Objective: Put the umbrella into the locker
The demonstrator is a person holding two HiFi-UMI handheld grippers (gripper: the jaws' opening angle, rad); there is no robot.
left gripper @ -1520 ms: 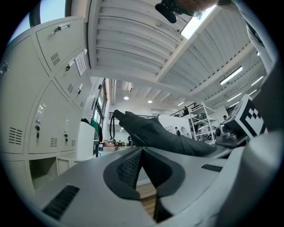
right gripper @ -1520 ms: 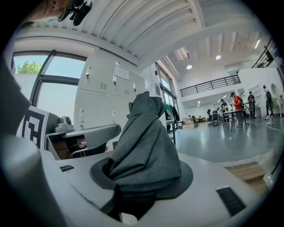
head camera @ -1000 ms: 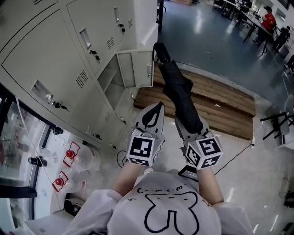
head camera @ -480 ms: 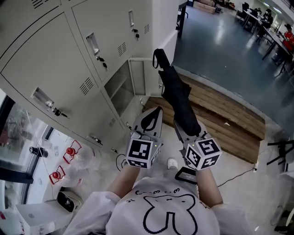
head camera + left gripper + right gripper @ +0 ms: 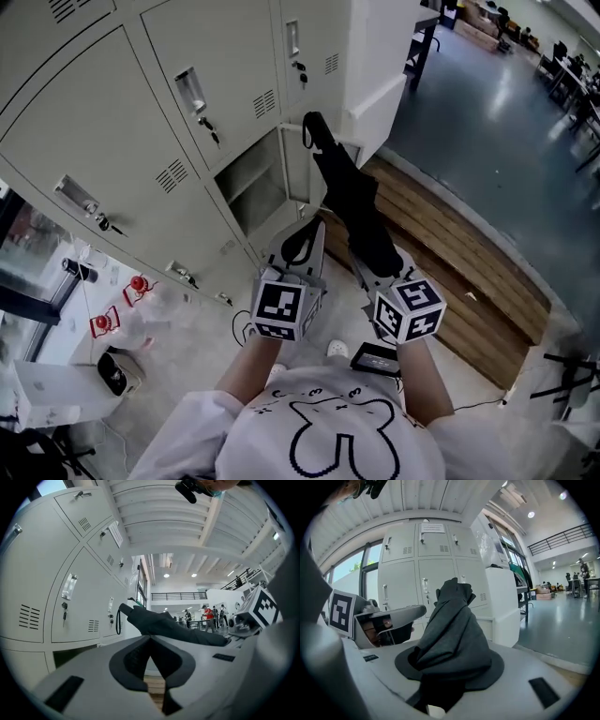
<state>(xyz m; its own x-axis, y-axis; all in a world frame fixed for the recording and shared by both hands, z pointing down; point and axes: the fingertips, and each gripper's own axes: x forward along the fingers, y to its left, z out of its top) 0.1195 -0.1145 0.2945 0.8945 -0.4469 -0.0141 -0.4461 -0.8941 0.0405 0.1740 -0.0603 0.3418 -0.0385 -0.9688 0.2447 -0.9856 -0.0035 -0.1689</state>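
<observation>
Black folded umbrella [image 5: 349, 197] is clamped in your right gripper's [image 5: 373, 270] jaws; left gripper's [image 5: 312, 232] jaws closed, empty; open locker [image 5: 251, 178] at 10 o'clock.

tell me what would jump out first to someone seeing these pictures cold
A folded black fabric umbrella stands out at the centre of the head view, clamped in the right gripper and pointing up the picture. Its strapped end lies beside the open compartment in the bank of pale grey metal lockers at the left. The left gripper sits next to it, its fingers together on nothing.
</observation>
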